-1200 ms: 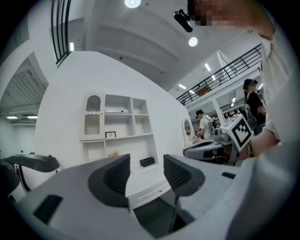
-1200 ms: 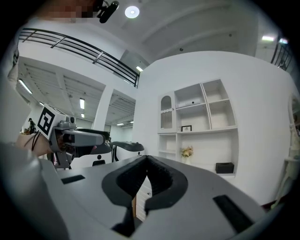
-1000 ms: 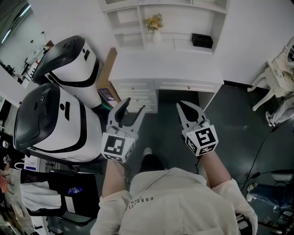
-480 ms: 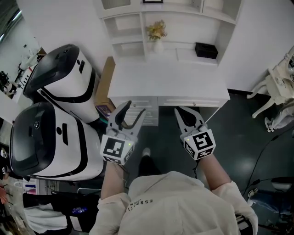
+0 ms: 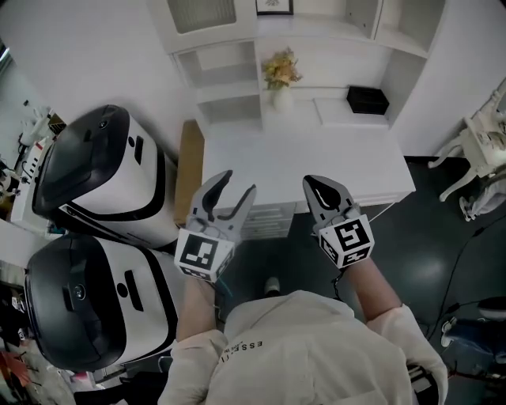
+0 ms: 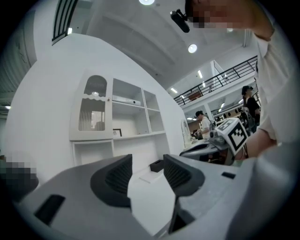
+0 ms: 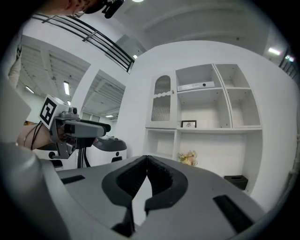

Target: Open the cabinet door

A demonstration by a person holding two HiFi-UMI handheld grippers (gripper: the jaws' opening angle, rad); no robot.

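Two handheld grippers are in view, both in front of the person's torso and pointed toward a white desk (image 5: 316,154).

Left gripper (image 6: 147,164): jaws spread apart, with nothing between them; only the desk top shows through the gap.

Right gripper (image 7: 146,161): jaw tips pressed together, with nothing pinched.

Cabinet door (image 5: 204,12): a white door with an arched, ribbed panel. It sits at the upper left of the white shelf unit (image 5: 348,47) that stands at the back of the desk. The door lies flush in its frame, closed. It is well apart from both grippers.

On the shelf unit:
- A white vase of yellow flowers (image 5: 281,75) stands near the middle.
- A black box (image 5: 368,100) sits to its right.
- A small framed picture (image 5: 273,6) stands on the shelf above.

Beside the desk:
- Two large white-and-black machines (image 5: 103,174) stand to its left.
- A flat cardboard piece (image 5: 190,166) stands between the nearer machine and the desk.
- A white chair (image 5: 478,146) stands on the dark floor (image 5: 443,229) at the right.
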